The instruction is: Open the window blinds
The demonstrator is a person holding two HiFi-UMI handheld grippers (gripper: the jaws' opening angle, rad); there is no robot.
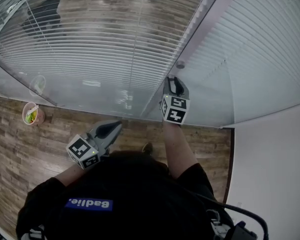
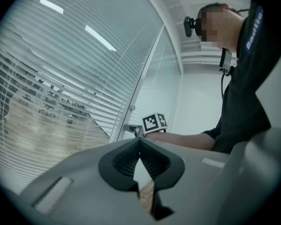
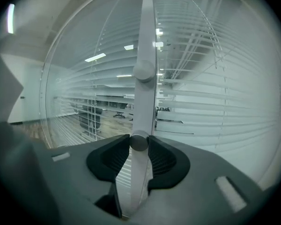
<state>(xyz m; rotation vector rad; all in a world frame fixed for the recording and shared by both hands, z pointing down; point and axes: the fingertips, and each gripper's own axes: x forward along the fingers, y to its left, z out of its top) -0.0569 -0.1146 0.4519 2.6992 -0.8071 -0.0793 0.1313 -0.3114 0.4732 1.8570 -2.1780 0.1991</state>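
Here the right gripper (image 3: 139, 143) is up against the upright frame post (image 3: 145, 41) that stands between two glass panes. Its jaws are closed onto the lower knob (image 3: 139, 141), a small round grey knob on the face of the post. The knob sits right at the jaw tips, with a pad touching it on each side. A second one, the upper knob (image 3: 144, 71), sits higher on the same post, well clear of the jaws. The blinds hang behind the glass on both sides of the post. The left blinds (image 3: 91, 90) have their slats tilted enough that an office room with chairs and a wooden floor shows through, while the right blinds (image 3: 215, 102) look white and mostly closed. So the blinds lie just beyond the gripper on either side and behind the panes, untouched by it; only the knob is gripped. In the head view the right gripper points away from the person at the post, with the arm stretched forward. The left gripper (image 1: 115, 126) is lower and nearer the body, off to the left, apart from both glass and post. Its jaws meet at the tips with nothing between them. On the wooden floor (image 1: 20, 149), close to the foot of the left pane, stands a paper cup (image 1: 32, 113). A plain white wall (image 1: 275, 164) closes the scene on the right.
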